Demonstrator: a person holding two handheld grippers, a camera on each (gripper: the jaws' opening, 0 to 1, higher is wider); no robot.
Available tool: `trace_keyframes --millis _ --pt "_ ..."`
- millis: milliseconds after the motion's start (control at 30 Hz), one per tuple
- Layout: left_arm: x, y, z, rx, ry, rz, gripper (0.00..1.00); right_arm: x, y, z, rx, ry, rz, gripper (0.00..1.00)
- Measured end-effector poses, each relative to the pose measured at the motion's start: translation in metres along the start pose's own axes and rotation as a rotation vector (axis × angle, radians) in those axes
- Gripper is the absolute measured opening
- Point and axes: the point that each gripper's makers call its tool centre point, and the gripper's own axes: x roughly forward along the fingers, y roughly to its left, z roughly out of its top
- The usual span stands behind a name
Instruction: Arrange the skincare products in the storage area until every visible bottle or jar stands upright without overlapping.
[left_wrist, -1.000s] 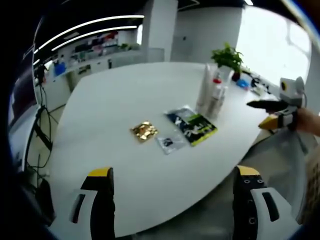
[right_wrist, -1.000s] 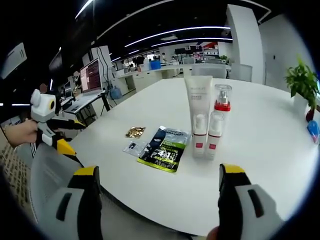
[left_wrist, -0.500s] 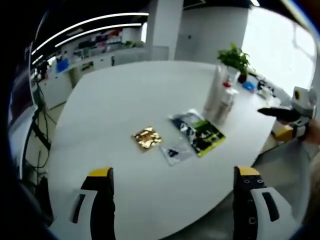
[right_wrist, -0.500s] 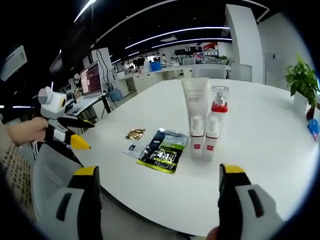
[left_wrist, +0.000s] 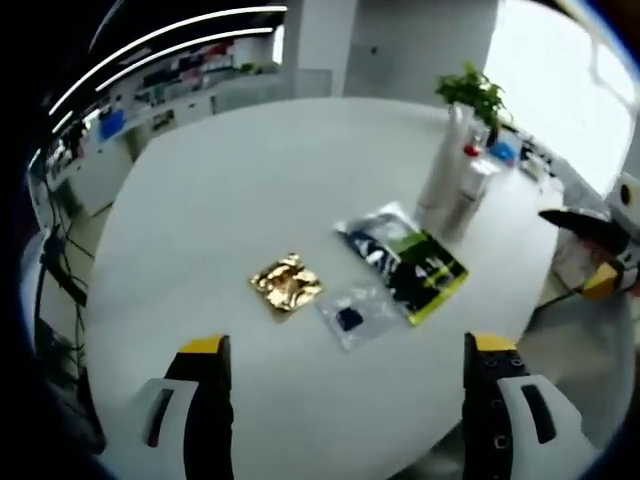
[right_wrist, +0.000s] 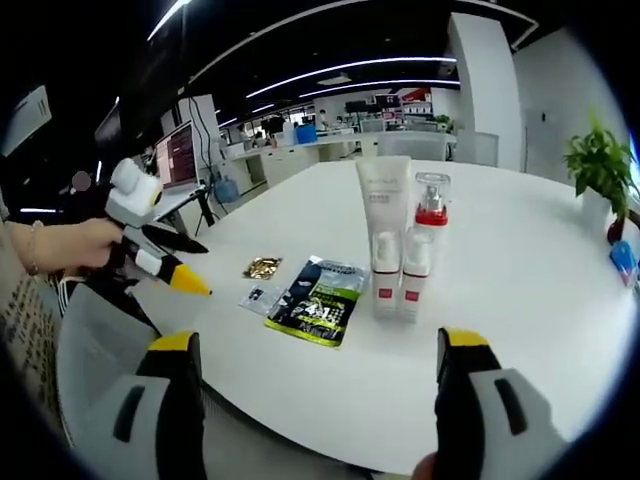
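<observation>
While the left tongs hang spread and empty at the frame's bottom, the bottles stand upright at upper right of the white worktop; a gold packet, clear sachet and dark sachet lie flat mid-frame.

Right tongs, apart too, hold nothing. Centre frame, tube and pump bottles stand touching, so spacing seems left. An open office lies behind.

Open-plan office: desks with monitors, strip ceiling lights (potted plant).

right gripper partly cut off
</observation>
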Motion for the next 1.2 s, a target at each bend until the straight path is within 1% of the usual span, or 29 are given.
trace_keyframes --millis 100,267,433,533,700,967,1100,1200 --pt "0.009 0.004 0.001 -0.014 0.018 0.009 0.93 0.0 0.0 0.0 0.011 0.0 -0.001 0.98" --pt "0.023 0.015 0.004 -0.06 0.038 0.045 0.91 0.0 -0.003 0.0 0.014 -0.003 -0.015 0.96" --pt "0.037 0.022 0.009 -0.06 0.056 0.079 0.91 0.0 -0.005 -0.001 0.026 0.0 -0.027 0.96" --pt "0.046 0.025 0.01 -0.073 0.071 0.093 0.88 0.0 -0.005 -0.001 0.028 0.003 -0.03 0.95" --pt "0.06 0.034 0.009 -0.133 0.095 0.126 0.85 0.001 -0.006 -0.003 0.024 0.013 -0.034 0.95" --pt "0.075 0.051 0.008 -0.193 0.118 0.197 0.81 0.002 -0.008 -0.005 0.046 0.025 -0.04 0.94" --pt "0.081 0.055 0.008 -0.218 0.12 0.215 0.78 0.001 -0.01 -0.006 0.055 0.023 -0.052 0.94" --pt "0.084 0.057 0.008 -0.256 0.121 0.23 0.77 0.001 -0.011 -0.006 0.059 0.027 -0.055 0.93"
